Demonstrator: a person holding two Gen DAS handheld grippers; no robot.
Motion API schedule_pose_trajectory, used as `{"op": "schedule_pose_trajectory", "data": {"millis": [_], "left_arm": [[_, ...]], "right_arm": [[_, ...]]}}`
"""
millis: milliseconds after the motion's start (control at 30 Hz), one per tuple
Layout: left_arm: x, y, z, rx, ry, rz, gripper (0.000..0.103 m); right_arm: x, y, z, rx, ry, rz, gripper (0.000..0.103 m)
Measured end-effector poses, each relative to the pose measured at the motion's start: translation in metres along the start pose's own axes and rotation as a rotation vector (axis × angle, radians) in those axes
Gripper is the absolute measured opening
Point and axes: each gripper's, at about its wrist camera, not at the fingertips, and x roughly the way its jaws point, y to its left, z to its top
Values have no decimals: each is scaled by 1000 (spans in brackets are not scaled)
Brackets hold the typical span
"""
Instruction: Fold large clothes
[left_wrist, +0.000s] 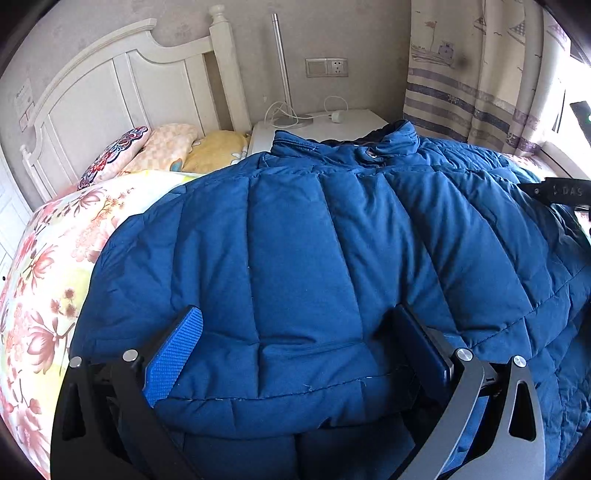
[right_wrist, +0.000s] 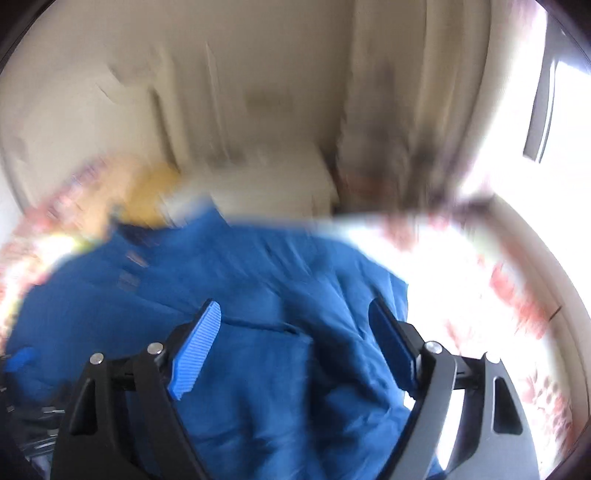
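A large blue quilted puffer jacket (left_wrist: 325, 236) lies spread on the bed, collar toward the nightstand. My left gripper (left_wrist: 299, 325) is open, its blue-padded fingers (left_wrist: 177, 350) wide apart astride a puffed fold at the jacket's near hem. In the right wrist view, which is motion-blurred, the jacket (right_wrist: 221, 295) lies below my right gripper (right_wrist: 295, 317), which is open and empty above the cloth. The right gripper's black body also shows at the right edge of the left wrist view (left_wrist: 557, 192).
A floral bedsheet (left_wrist: 55, 280) covers the bed, with pillows (left_wrist: 166, 151) by the white headboard (left_wrist: 110, 88). A white nightstand (left_wrist: 321, 125) with a lamp and cable stands behind the jacket. Curtains (left_wrist: 480, 74) and a bright window are at the right.
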Motion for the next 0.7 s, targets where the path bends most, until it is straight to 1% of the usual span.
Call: {"op": "schedule_pose_trajectory", "data": {"millis": [33,67,100,133,167,200,233,267,300,333,367,400,433,500,567,633,667,700], "left_arm": [[0,0,0,-1,1,-1,99],[0,0,0,-1,1,-1,99],[0,0,0,-1,1,-2,99],[0,1,0,-2,2,-4,99],[0,1,0,-3,1,-5,99],[0,1,0,-3,1,-5,99],[0,1,0,-3,0,-5,99],[0,1,0,-3,1,-5,99],[0,1,0,-3,1,-5,99],[0,1,0,-2,0,-5,99],[0,1,0,-2,0,-5,99],[0,1,0,-2,0,-3,99],[0,1,0,-2,-1,-2,99],[0,1,0,-2,-1,0,99],[0,1,0,-2,-1,-1,99],[0,2,0,-3,-1,-3,99],[0,2,0,-4,-1,-4,99],[0,2,0,-5,-1,-5,99]], "right_arm": [[22,-9,-2,20,86,43,90],[27,-15,-3,49,90,78,90],[24,-22,-3,82,85,99,90],[15,-23,-4,91,71,93,88],[3,-22,-5,92,38,80,87],[-14,-17,-9,79,-15,84,87],[-33,-6,-16,43,-68,113,87],[-44,3,-22,5,-98,129,87],[-57,22,-34,-76,-131,136,87],[-63,34,-43,-135,-139,135,87],[-64,52,-56,-211,-134,134,87],[-60,62,-64,-257,-114,132,87],[-48,72,-73,-305,-73,114,88],[-33,82,-80,-338,-45,76,89],[-34,78,-72,-303,-24,77,89],[-43,78,-68,-273,-53,54,89],[-52,81,-70,-282,-89,63,90],[-55,84,-74,-297,-107,71,90]]}}
